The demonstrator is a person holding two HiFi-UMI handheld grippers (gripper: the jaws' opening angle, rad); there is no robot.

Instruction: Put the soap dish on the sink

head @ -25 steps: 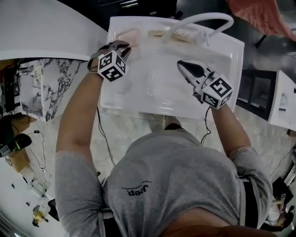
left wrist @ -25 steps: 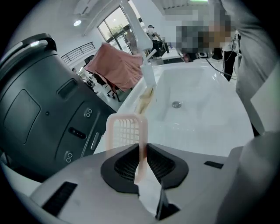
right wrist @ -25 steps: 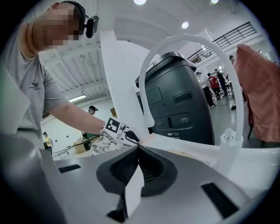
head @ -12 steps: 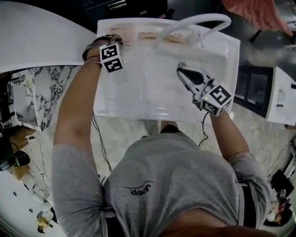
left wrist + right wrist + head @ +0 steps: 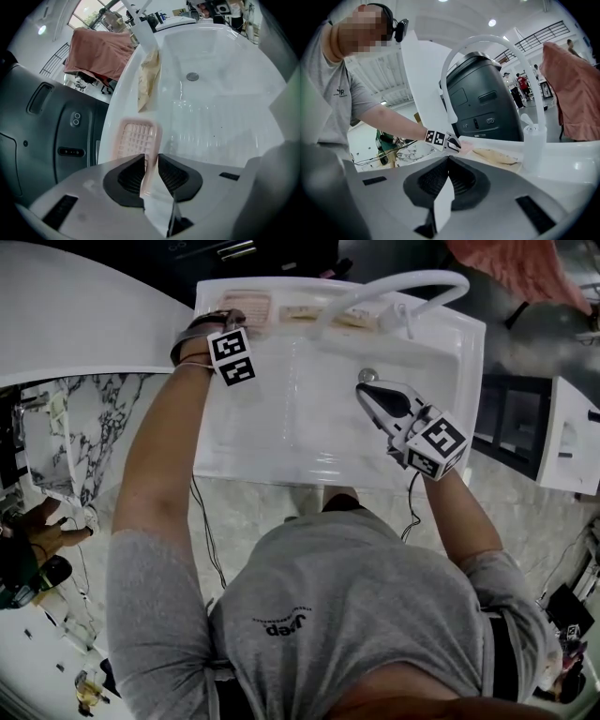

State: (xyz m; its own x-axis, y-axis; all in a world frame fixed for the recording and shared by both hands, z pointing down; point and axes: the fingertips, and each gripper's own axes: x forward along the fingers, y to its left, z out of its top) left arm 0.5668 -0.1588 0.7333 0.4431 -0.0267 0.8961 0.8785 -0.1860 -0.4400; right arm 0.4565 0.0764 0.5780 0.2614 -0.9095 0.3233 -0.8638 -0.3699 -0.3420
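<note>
At the far left, your left gripper (image 5: 151, 158) points down at the back-left corner of the sink (image 5: 328, 472). There the pink soap dish (image 5: 136, 138) lies flat on the back ledge, grid side up, beside the basin and not in it. Placing the dish therefore looks done. The jaws are easing apart with the dish's near rim between them, and the pads seem to be only just touching it. What is left, by my reading, is to finish letting go and lift clear without dragging the dish off the ledge. Further right along the ledge lies a flat beige cloth (image 5: 149, 77). Past it, the white arched tap (image 5: 403, 282) rises from the ledge, and the drain (image 5: 367, 375) sits in the basin floor. At the right, your right gripper (image 5: 366, 390) hovers over the basin near the drain. Its jaws are pressed together with nothing between them, so it plays no part in this step. Counting from left to right, you have one soap dish, one sink, one tap and one drain, plus two grippers. The beige cloth reads as one crumpled piece from the left gripper view and possibly two from the head view, so I cannot tell which. Behind the ledge stand one dark grey machine (image 5: 61, 122) and one reddish cloth (image 5: 98, 54) draped further back.
</note>
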